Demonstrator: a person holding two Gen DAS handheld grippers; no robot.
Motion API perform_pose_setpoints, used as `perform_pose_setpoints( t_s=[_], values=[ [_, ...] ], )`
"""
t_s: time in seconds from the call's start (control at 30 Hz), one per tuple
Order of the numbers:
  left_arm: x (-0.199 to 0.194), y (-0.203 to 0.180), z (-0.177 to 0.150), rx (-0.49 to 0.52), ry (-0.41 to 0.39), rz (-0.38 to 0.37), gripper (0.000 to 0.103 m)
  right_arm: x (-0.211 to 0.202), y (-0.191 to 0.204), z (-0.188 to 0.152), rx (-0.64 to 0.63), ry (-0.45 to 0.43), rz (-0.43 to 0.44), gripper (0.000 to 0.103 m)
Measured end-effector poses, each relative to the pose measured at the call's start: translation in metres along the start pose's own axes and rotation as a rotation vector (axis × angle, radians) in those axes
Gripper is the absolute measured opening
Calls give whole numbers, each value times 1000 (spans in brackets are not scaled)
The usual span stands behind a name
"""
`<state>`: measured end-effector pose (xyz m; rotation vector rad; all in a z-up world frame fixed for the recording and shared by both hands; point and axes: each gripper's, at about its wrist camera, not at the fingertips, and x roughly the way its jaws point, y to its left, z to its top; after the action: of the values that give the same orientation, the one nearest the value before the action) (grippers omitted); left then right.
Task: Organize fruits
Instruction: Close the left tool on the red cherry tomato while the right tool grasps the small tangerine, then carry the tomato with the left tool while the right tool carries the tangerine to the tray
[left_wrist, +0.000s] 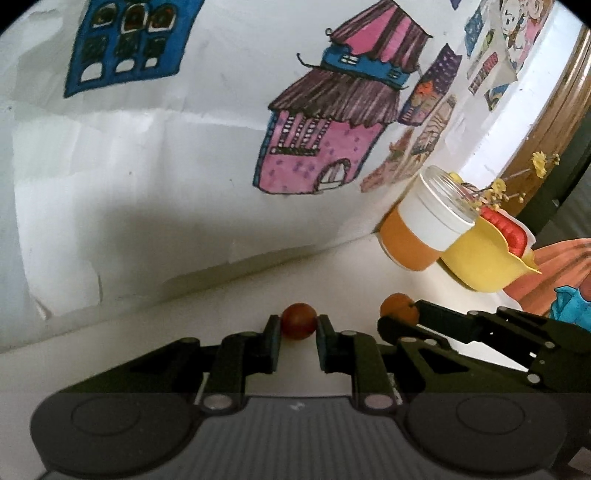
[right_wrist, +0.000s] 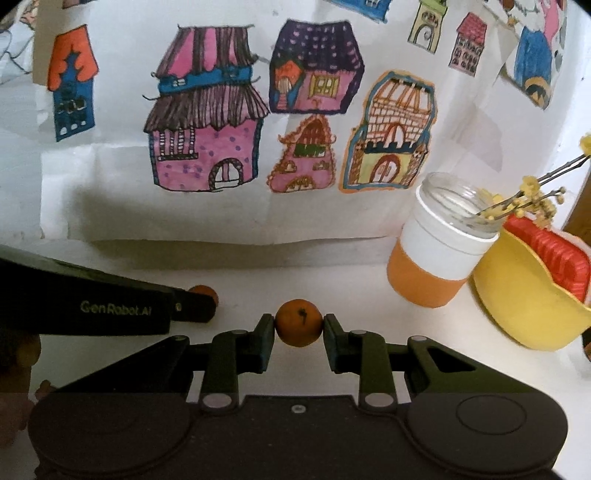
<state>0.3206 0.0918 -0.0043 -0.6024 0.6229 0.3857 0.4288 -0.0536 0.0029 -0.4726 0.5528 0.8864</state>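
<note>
Here, lower centre of the left wrist view: the left gripper (left_wrist: 298, 326) is clenched on a small dark-red round fruit (left_wrist: 299, 320), a finger pressed to each side, the fruit low over the white worktop (left_wrist: 229, 295). Right of it in that frame, the right gripper (left_wrist: 400, 317) reaches in, grasping a small orange round fruit (left_wrist: 399, 307).

Right wrist view, lower centre: the same orange fruit (right_wrist: 299, 322), dark stem mark facing the camera, is pinched between both fingers. Lower left, the black left gripper body partly hides the red fruit (right_wrist: 201, 290).

Right side of frame: an orange-and-white glass jar (right_wrist: 436, 251) stands touching a yellow plastic bowl (right_wrist: 524, 306) with a red ribbed object (right_wrist: 554, 254) inside. Dried yellow flower sprigs (right_wrist: 532, 195) lean over the jar.

Backdrop: white paper with coloured house drawings (right_wrist: 207, 122).
</note>
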Motion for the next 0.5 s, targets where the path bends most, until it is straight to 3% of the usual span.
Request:
perform_pose_setpoints(
  t_s=[0.5],
  values=[
    [-22,-13,-9,24,-7,-32,22,-48,2,-23,10,-18,-66,31]
  ],
)
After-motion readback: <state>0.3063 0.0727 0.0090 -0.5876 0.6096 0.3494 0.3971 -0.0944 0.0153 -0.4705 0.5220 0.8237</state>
